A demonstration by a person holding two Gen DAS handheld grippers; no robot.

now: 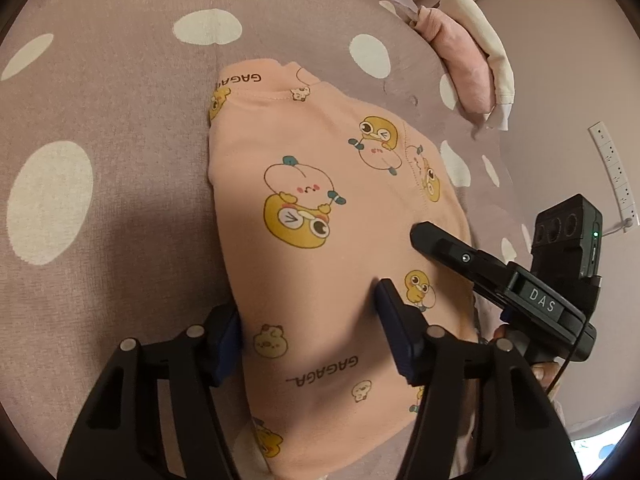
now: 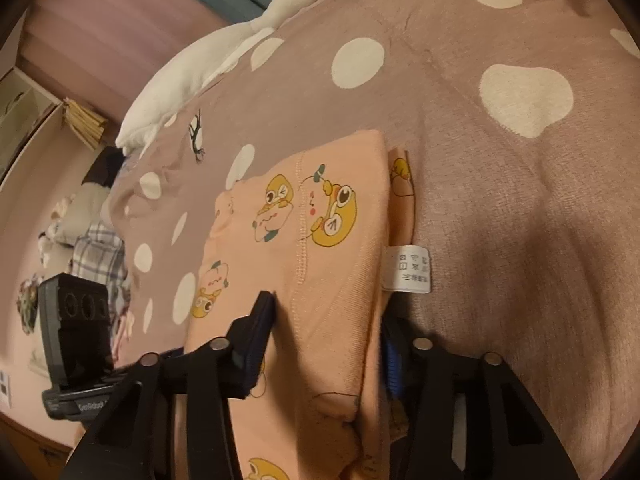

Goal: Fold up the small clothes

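The peach duck-print garment (image 1: 320, 208) lies folded on the spotted bedsheet (image 1: 100, 120). The left gripper (image 1: 310, 332) and right gripper (image 2: 328, 344) straddle its near edge, seemingly clenched on the cloth. Next: lift evenly and fold forward.

Mauve polka-dot bedspread (image 2: 460, 120), pink walls (image 2: 80, 28)

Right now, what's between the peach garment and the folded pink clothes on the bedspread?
Only bare polka-dot bedspread separates the peach garment from the folded pink clothes; the left wrist view shows it.
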